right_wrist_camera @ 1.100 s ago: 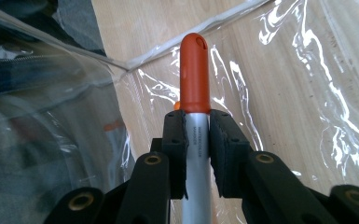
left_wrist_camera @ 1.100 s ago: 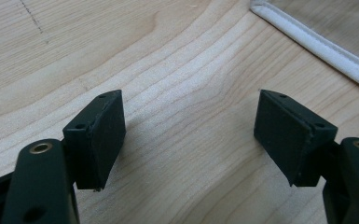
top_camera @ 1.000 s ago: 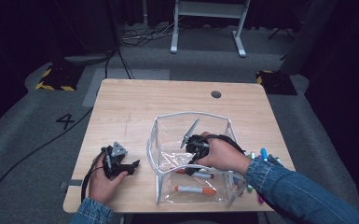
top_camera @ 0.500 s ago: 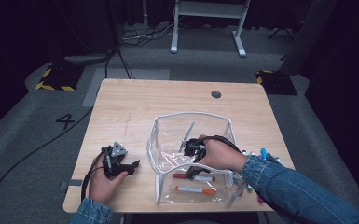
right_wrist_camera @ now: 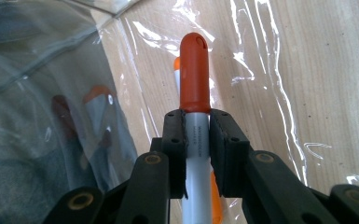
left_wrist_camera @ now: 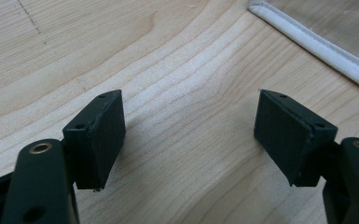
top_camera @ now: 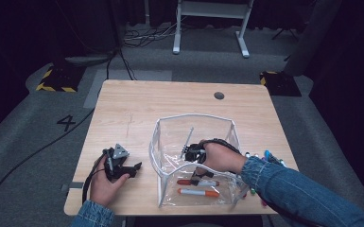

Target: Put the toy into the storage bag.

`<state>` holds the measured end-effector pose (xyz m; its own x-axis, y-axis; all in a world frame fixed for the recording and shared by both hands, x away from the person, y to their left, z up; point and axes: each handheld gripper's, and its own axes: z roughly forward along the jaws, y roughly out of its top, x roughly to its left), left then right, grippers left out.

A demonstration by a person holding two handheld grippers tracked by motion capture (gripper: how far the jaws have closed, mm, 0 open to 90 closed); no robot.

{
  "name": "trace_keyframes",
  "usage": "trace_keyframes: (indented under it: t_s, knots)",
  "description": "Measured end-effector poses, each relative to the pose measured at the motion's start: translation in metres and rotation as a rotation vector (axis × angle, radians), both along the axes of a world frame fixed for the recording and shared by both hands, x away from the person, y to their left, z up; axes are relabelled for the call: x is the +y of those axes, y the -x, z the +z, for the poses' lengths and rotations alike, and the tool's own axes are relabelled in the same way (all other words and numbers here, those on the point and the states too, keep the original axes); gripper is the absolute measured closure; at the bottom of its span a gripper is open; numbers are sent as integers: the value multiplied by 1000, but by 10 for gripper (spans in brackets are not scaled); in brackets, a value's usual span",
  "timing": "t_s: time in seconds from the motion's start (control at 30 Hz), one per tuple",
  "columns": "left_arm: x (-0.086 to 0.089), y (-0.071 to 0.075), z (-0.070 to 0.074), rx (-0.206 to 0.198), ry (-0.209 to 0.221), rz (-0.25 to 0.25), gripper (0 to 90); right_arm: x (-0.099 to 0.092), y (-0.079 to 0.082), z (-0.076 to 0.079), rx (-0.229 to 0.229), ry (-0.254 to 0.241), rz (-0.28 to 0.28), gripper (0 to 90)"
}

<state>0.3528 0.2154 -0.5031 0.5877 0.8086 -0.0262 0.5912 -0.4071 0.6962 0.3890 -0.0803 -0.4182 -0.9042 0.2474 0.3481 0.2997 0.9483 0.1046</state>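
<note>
1. Two black jaws of the right gripper clamp a white-barrelled marker with a red-orange cap by its barrel, just below the cap.
2. Its cap is smooth, rounded at the tip and glossy; the barrel is plain white with a line of small print that is too fine to read.
3. From the high view, the right gripper sits inside a clear plastic pouch with a white trimmed rim, which stands open on the light wooden table.
4. Two more orange-capped markers lie flat on the pouch floor, one nearer the hand, the other just beside it toward the table's front edge.
5. Well apart to the left, the left gripper rests on the table, its jaws spread wide with bare wood between them.
</note>
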Motion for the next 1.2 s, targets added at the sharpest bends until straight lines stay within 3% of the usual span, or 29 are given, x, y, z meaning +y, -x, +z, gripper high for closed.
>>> trace_keyframes:
  t_s: [0.07, 0.1, 0.23, 0.3, 0.43, 0.67, 0.83, 0.97, 1.2]
  knots:
    - [0, 0, 0, 0, 0, 0, 251, 2, 0, -2, 8, -14, -7, 751]
    - [0, 0, 0, 0, 0, 0, 251, 2, 0, -3, 4, -30, -6, 693]
    - [0, 0, 0, 0, -1, -2, 251, 0, -2, 0, -28, -90, -54, 569]
    - [0, 0, 0, 0, 0, -1, 251, -3, -4, 5, -62, -111, -67, 559]
    - [0, 0, 0, 0, -1, -2, 251, -9, -10, 25, -134, -179, -131, 549]
    - [0, 0, 0, 0, 0, -1, 251, -27, -7, 78, -283, -340, -203, 552]
    - [0, 0, 0, 0, 0, -1, 251, -53, 3, 110, -375, -430, -254, 518]
    - [0, 0, 0, 0, 0, -1, 251, -82, 11, 128, -436, -462, -291, 515]
    - [0, 0, 0, 0, 1, 2, 248, -142, 20, 149, -512, -524, -419, 514]
